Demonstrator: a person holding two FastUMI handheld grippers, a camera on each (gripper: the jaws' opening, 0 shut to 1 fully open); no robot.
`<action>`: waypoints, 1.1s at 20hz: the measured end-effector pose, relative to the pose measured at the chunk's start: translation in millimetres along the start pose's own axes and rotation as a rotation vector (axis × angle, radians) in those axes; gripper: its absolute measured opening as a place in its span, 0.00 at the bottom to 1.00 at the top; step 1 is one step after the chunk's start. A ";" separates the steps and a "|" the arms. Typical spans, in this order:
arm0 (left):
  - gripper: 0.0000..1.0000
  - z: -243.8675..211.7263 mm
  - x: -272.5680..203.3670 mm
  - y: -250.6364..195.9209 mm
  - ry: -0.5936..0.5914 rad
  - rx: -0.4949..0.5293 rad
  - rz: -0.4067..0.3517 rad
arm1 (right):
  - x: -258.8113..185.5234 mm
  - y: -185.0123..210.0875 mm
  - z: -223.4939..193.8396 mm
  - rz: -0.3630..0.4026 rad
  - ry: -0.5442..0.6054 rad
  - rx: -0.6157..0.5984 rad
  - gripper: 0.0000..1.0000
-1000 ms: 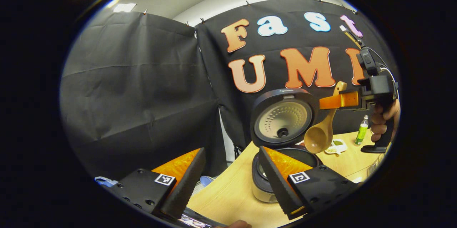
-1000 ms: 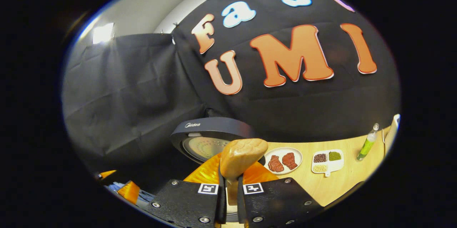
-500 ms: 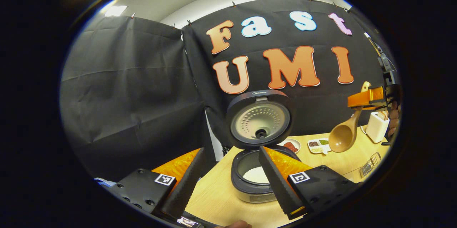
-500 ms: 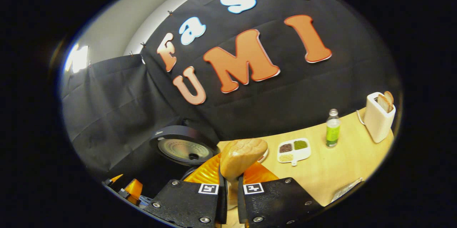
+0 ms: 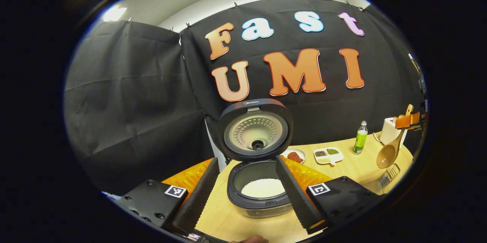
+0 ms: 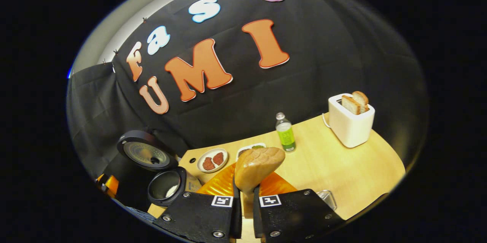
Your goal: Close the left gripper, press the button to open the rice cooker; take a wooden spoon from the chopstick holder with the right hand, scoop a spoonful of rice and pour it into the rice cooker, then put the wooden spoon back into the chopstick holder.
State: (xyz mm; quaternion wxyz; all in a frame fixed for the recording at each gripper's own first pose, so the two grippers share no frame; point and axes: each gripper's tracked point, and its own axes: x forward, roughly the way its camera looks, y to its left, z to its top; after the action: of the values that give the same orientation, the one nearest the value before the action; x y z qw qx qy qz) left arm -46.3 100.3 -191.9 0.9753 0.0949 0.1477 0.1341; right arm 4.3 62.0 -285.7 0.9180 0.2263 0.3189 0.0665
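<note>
- Right claw [image 6: 243,201] pinching wooden spoon [image 6: 258,167], now swung away from rice cooker [image 5: 260,189]; rice already inside, so return to holder comes next.
- Left claw [image 5: 247,193] spread, cooker just ahead of it.

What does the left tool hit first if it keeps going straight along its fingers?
Most likely the open rice cooker: its pot with white rice sits between the left tool's spread fingers, the raised lid just behind. Depth is unclear, so the lid could come first.

Wooden table [image 6: 342,174], rice cooker [image 5: 260,193], plate [image 6: 212,160], bottle [image 6: 285,132], toaster [image 6: 350,121]
</note>
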 end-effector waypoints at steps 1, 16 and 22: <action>1.00 -0.7 0.4 -3.4 0.005 -0.003 -0.007 | -4.0 -10.6 -1.1 -0.022 -0.001 -0.003 0.11; 1.00 -3.3 -18.3 -2.6 0.045 -0.015 0.040 | -5.5 -107.9 -53.4 -0.198 0.104 -0.098 0.11; 0.96 -2.3 -19.5 1.5 0.048 0.004 0.062 | 11.2 -118.7 -81.5 -0.222 0.160 -0.125 0.12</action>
State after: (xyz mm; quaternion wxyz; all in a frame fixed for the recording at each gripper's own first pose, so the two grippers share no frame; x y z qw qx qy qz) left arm -65.4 96.4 -188.7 0.9667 0.0981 0.1682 0.1663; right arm -39.7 -10.1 -402.9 0.9036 0.1262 0.4093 0.0022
